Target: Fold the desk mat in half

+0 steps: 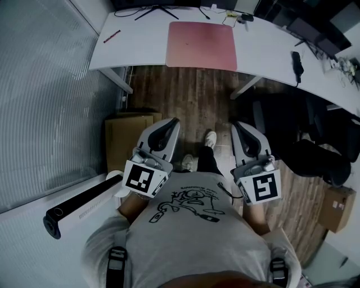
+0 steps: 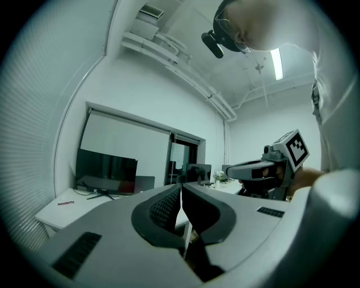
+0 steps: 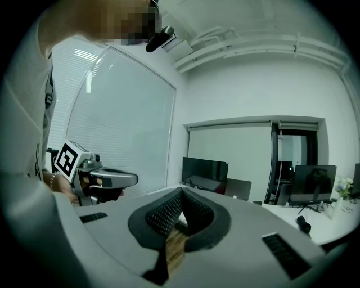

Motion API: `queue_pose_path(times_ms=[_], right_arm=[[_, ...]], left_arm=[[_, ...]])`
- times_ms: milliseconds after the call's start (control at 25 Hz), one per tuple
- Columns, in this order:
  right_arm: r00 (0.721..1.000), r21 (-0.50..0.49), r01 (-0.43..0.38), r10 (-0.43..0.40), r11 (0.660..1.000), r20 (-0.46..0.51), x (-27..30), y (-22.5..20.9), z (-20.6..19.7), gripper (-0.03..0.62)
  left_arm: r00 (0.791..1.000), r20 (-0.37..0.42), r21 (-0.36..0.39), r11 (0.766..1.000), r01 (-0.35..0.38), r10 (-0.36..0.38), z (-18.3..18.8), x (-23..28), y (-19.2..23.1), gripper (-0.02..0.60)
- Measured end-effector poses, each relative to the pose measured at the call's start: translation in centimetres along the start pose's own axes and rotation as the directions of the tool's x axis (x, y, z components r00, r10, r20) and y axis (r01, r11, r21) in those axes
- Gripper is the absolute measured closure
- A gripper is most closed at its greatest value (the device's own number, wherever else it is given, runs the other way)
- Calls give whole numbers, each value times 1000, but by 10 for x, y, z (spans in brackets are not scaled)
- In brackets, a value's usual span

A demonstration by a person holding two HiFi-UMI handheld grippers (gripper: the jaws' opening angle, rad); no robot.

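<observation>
The pink desk mat (image 1: 201, 45) lies flat and unfolded on the white desk (image 1: 259, 53) at the far end of the head view. I stand back from the desk with both grippers held close to my body, well short of the mat. My left gripper (image 1: 173, 122) is shut with nothing between its jaws, and the left gripper view shows its tips (image 2: 181, 188) pressed together. My right gripper (image 1: 236, 125) is likewise shut and empty, its tips (image 3: 181, 194) meeting in the right gripper view. Both point toward the desk over the wooden floor.
A cardboard box (image 1: 126, 138) stands on the floor at my left, beside a long black-and-white device (image 1: 84, 205). A dark office chair (image 1: 292, 140) is at my right. On the desk lie a red pen (image 1: 111, 36), a monitor stand (image 1: 152, 8) and a black object (image 1: 296, 64).
</observation>
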State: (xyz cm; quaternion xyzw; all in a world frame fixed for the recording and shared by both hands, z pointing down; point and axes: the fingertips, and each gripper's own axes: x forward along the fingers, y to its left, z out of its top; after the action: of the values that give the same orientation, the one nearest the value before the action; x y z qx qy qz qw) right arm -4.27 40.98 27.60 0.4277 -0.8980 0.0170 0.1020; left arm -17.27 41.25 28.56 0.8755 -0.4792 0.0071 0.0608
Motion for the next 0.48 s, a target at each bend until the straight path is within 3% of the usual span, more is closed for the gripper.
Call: queue_pose_path(times_ms=[480], right_arm=[[1000, 10, 25, -25, 1000, -5, 30, -56, -8, 588]], left_arm=[[1000, 16, -6, 1000, 7, -7, 2, 64, 16, 554]])
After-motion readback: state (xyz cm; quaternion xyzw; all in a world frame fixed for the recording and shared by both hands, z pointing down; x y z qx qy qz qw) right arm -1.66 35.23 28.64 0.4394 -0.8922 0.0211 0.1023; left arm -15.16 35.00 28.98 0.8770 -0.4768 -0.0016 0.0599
